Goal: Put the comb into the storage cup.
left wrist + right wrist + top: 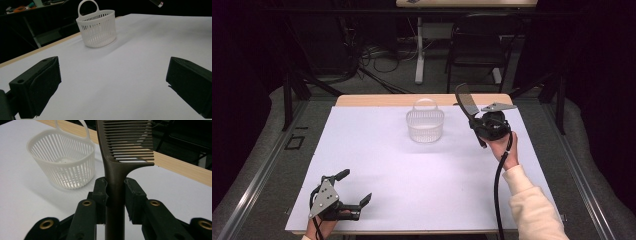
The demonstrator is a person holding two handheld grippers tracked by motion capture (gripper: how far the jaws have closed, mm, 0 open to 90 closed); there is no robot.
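2 grippers: right gripper (116,195) clamps comb (125,147) handle, raised beside basket (425,125)
Left gripper (354,187): jaws wide apart, holding nothing, low over table (412,180)
Progress: basket seems empty; comb likely goes in next

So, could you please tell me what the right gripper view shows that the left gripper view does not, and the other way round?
The right gripper view alone shows the dark comb, its handle clamped upright between the right gripper jaws, teeth pointing right, and the inside of the basket. The left gripper view alone shows the left gripper with its jaws wide apart and nothing between them, low over the sheet. Both share the white slatted basket with its loop handle, standing on the white sheet, and the table's wooden edge.
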